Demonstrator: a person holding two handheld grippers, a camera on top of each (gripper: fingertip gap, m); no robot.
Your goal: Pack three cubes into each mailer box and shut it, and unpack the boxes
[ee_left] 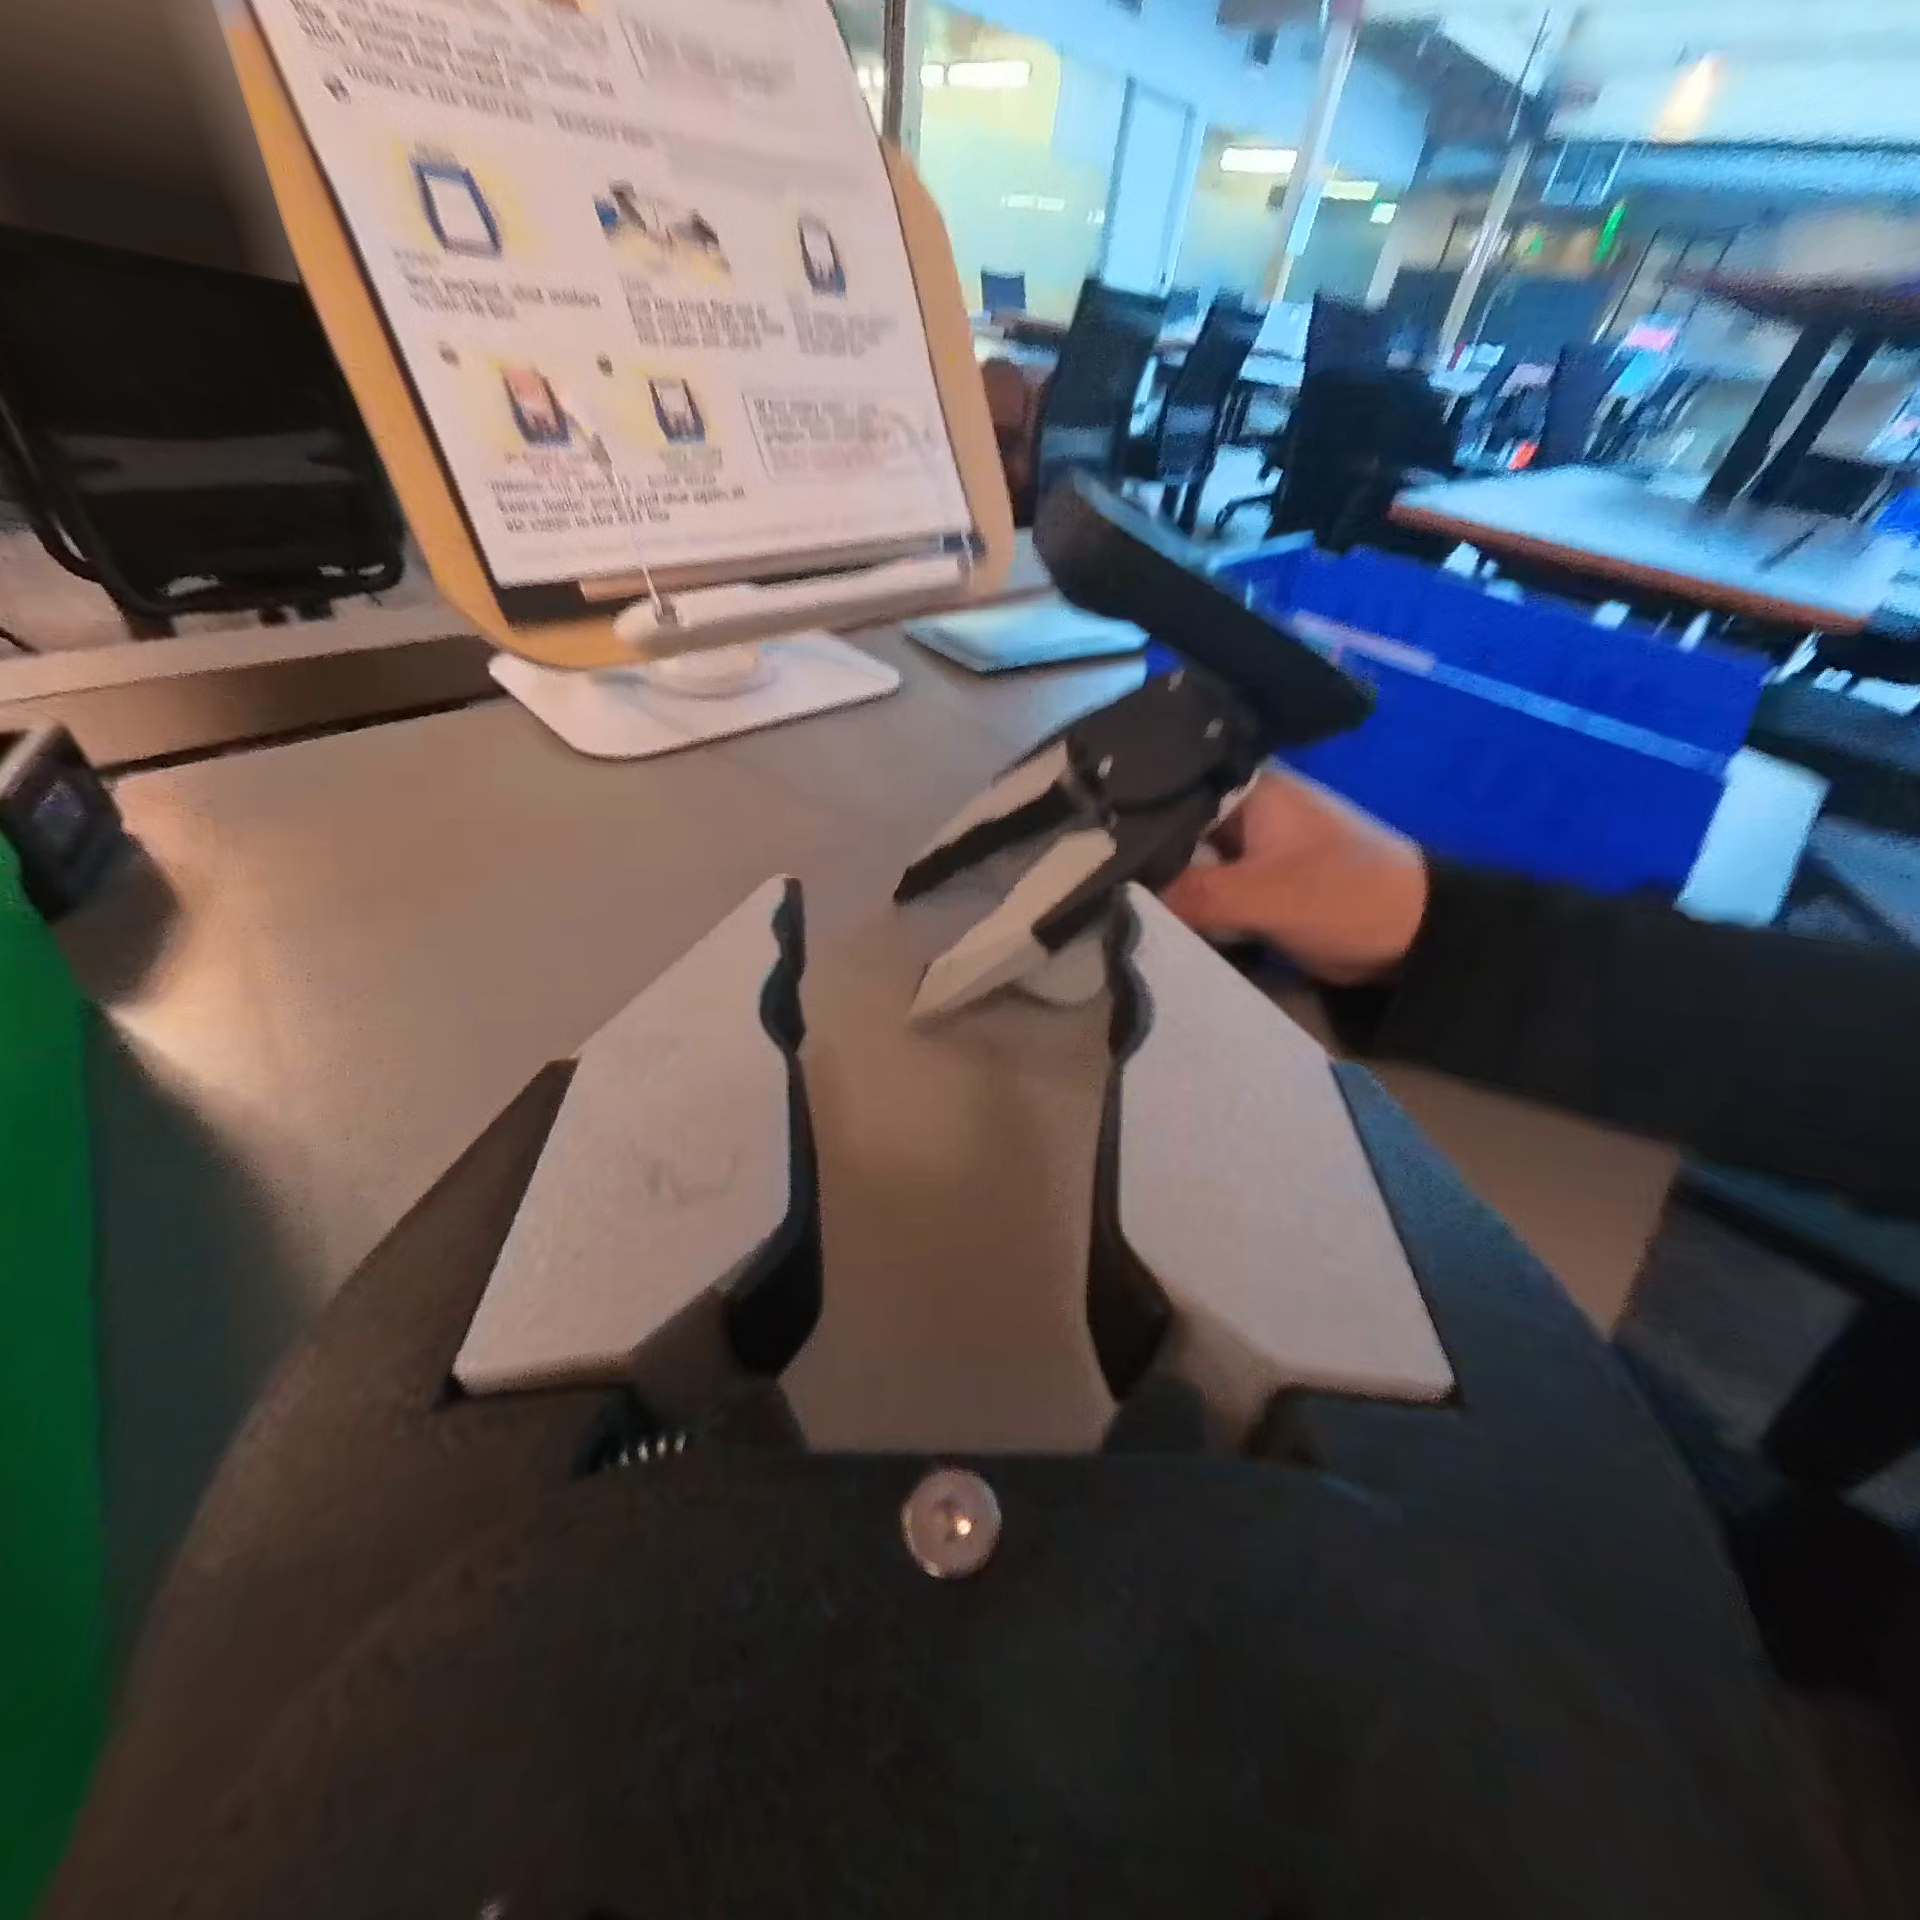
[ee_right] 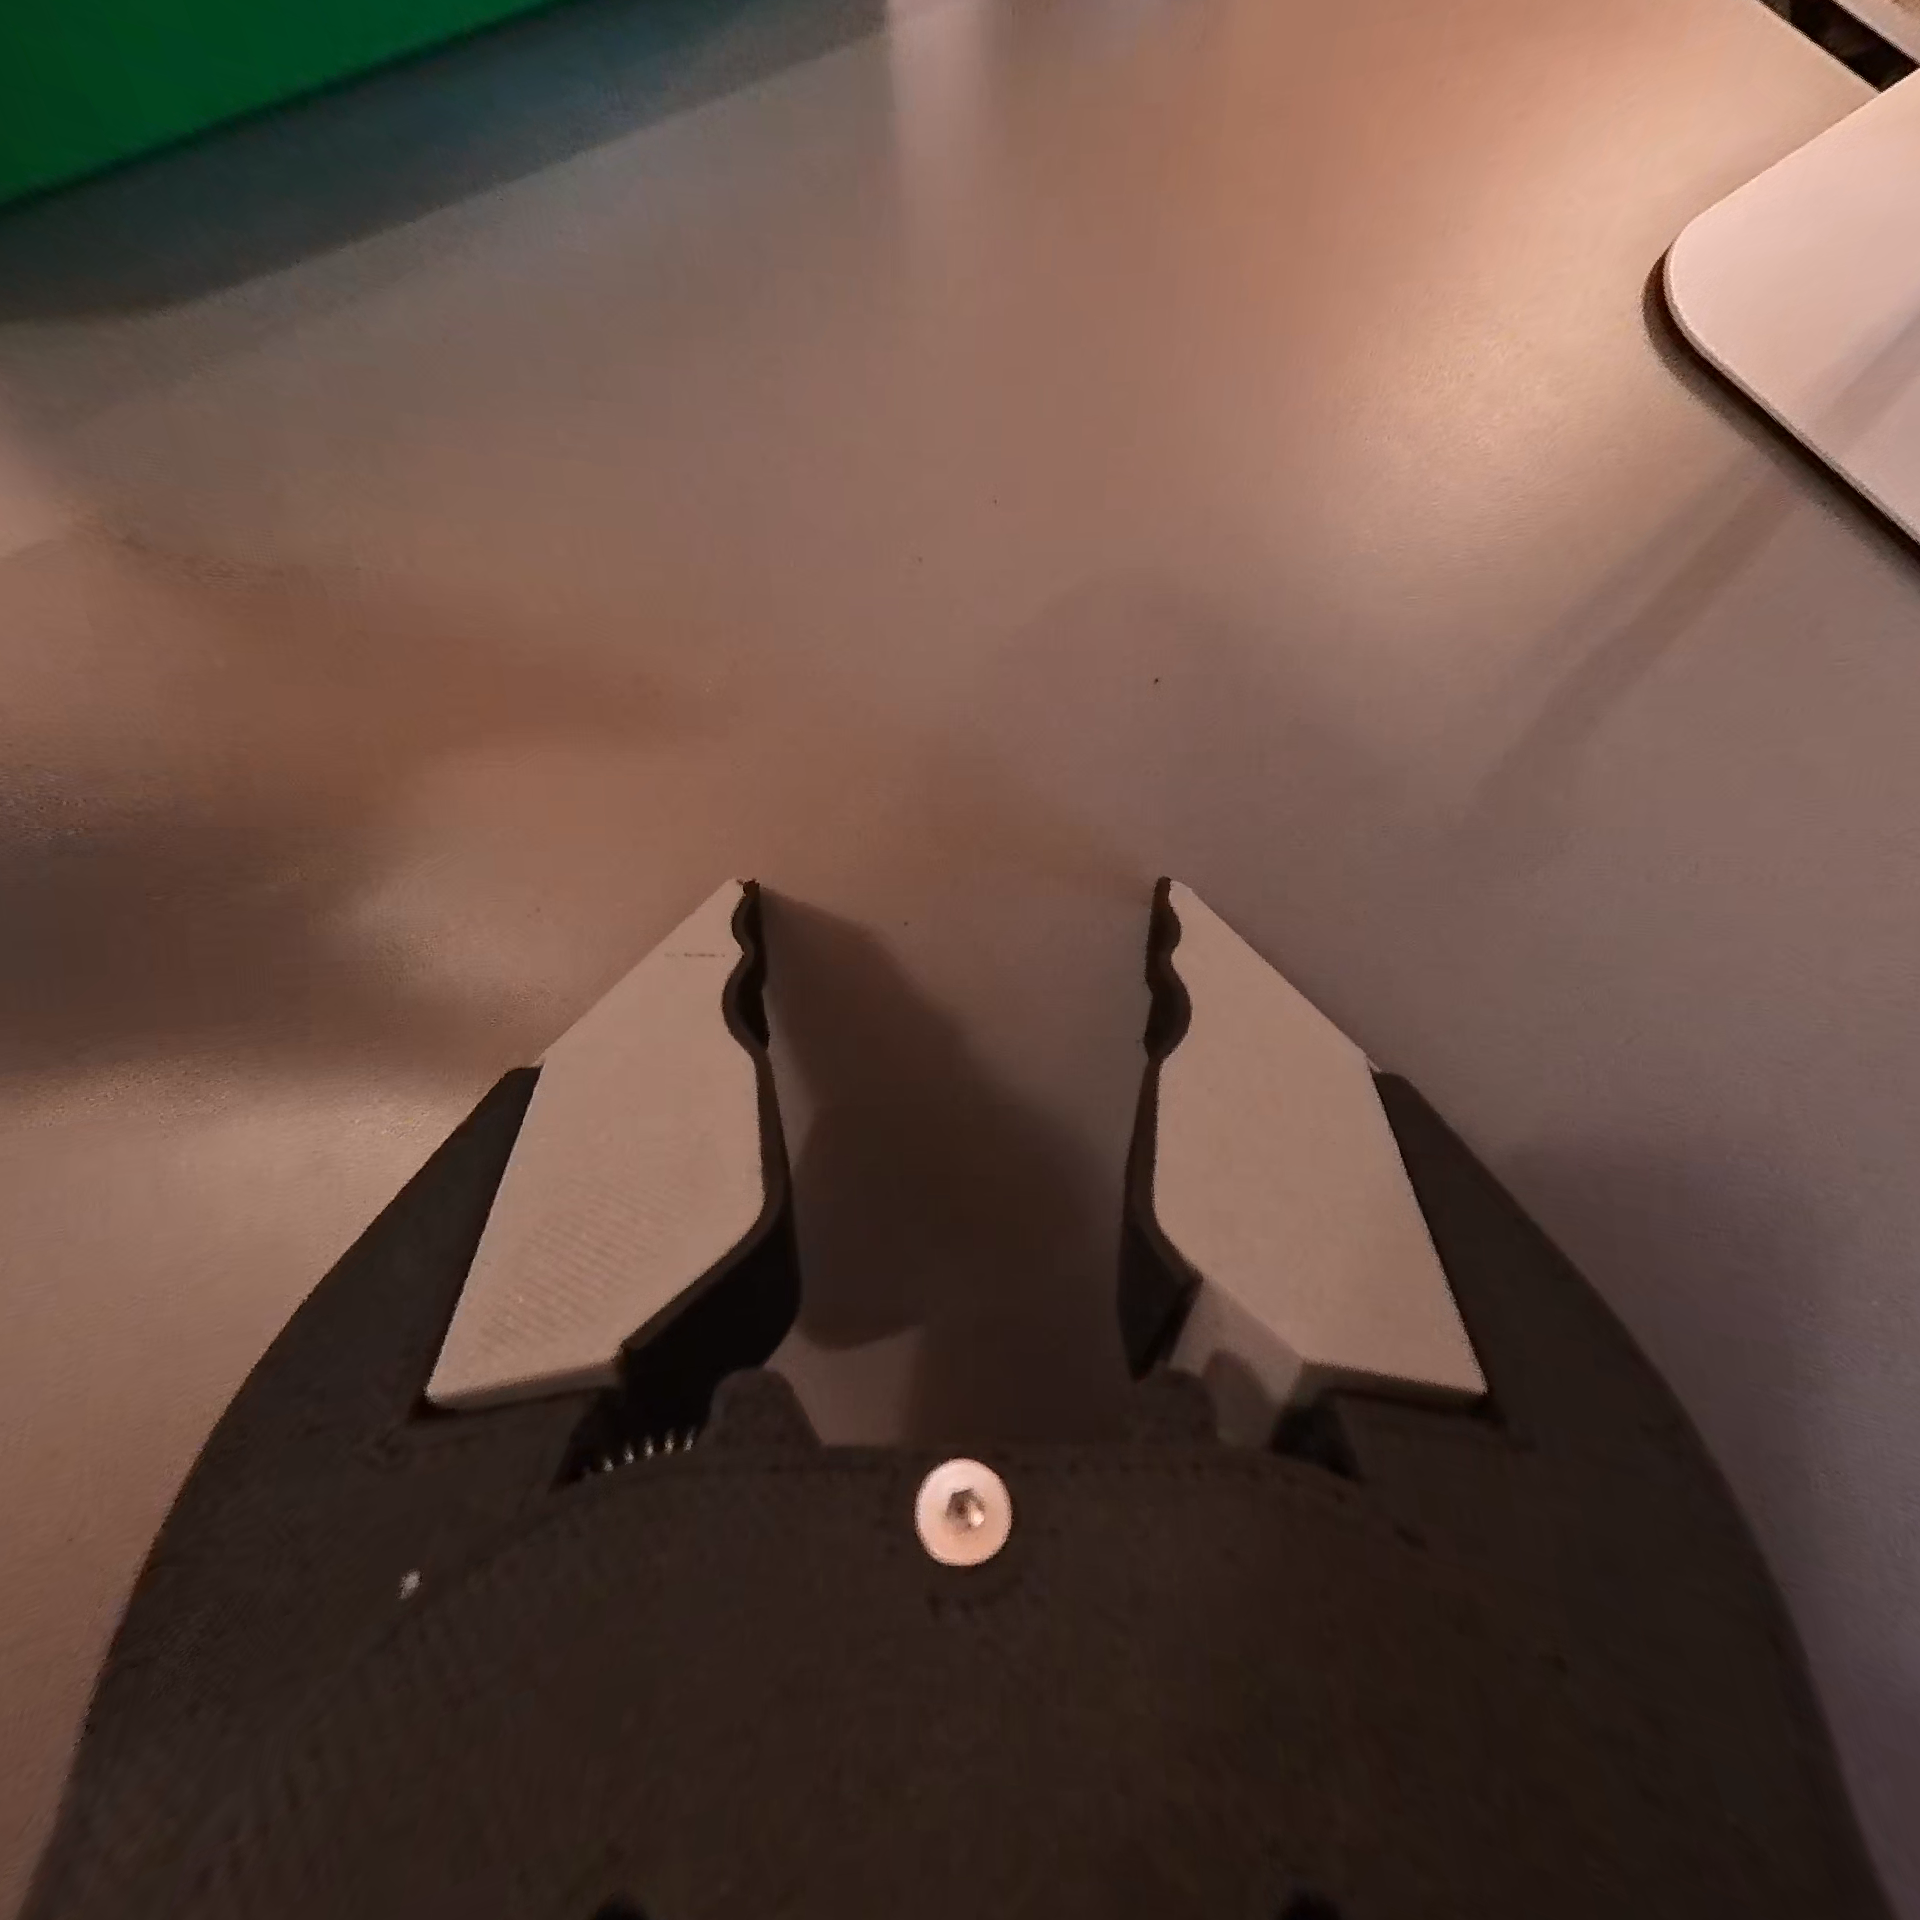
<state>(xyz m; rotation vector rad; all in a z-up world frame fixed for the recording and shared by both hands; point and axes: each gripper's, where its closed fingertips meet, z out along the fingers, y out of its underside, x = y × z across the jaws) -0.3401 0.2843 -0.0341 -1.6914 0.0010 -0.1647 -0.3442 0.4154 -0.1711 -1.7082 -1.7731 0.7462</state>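
- The grey table (ee_left: 499, 935) lies bare across the middle of the left wrist view, open from the left gripper (ee_left: 956, 935) up to the stand
- The document stand (ee_left: 623, 312) fills the upper left, its white base (ee_left: 707, 686) resting on the table
- A green surface (ee_left: 42, 1247) closes the left edge, with a small dark device (ee_left: 52, 821) just above it
- The right gripper (ee_left: 914, 945), held by a hand (ee_left: 1309, 894), crosses the centre right, its fingers spread, close to the left gripper's right finger
- In the right wrist view, bare table (ee_right: 935, 520) runs ahead of the parted fingers; the white base (ee_right: 1808, 343) cuts in at upper right, the green surface (ee_right: 208, 73) at upper left
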